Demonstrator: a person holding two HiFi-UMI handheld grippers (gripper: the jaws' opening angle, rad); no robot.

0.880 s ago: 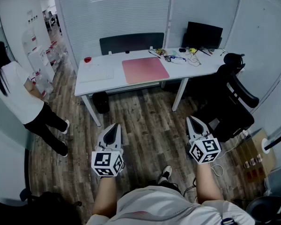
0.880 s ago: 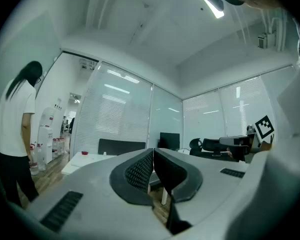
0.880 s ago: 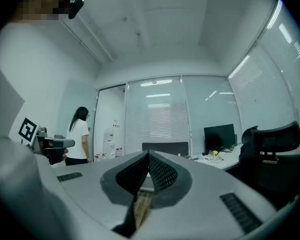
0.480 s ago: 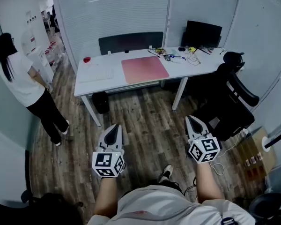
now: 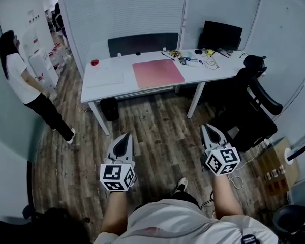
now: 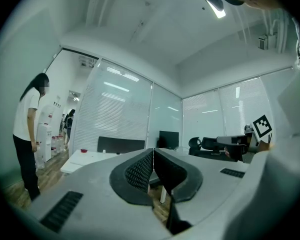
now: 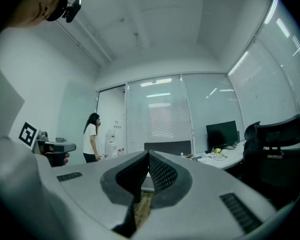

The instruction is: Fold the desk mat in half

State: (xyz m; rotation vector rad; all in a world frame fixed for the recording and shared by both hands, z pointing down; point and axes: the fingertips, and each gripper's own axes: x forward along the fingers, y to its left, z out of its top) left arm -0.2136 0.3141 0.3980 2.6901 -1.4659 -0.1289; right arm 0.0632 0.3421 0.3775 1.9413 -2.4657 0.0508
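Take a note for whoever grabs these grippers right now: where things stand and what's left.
Left hand-held gripper: shut, empty, held over the floor.
Right hand-held gripper: shut, empty, also over the floor.
Mat: pink, lying flat and unfolded on the white desk, well ahead of both grippers.
Done: nothing; the mat is untouched.
Left: walk up to the desk, open the jaws, grip one edge of the mat and fold it over onto the opposite edge.
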